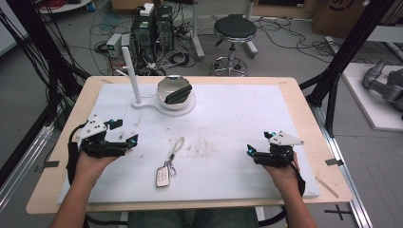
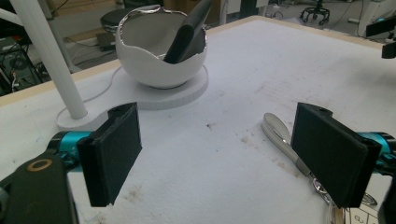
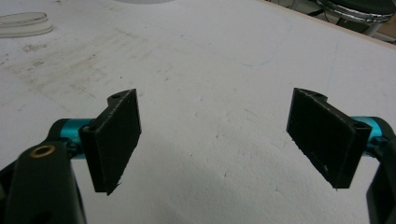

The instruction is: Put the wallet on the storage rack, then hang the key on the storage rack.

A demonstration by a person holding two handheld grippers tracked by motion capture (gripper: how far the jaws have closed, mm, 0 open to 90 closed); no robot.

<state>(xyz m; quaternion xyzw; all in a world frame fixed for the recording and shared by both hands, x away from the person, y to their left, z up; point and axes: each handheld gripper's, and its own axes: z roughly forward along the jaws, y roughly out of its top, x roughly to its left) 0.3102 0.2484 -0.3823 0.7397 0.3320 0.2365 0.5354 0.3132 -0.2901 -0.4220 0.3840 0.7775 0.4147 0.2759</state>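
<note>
Your left gripper [image 1: 124, 131] sits at the frame's left, jaws wide and empty; your right gripper [image 1: 260, 144] at lower right is equally wide. On the white mat [image 1: 237, 114], upper centre, a bowl [image 1: 175, 93] holds something dark, possibly a remote. Bottom centre lies the key fob [image 1: 163, 176] with its strap.

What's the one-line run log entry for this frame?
left gripper: open, empty | right gripper: open, empty | car key fob: flat on white mat, between grippers, untouched | egg-shaped bowl: on stand, holds dark object
</note>
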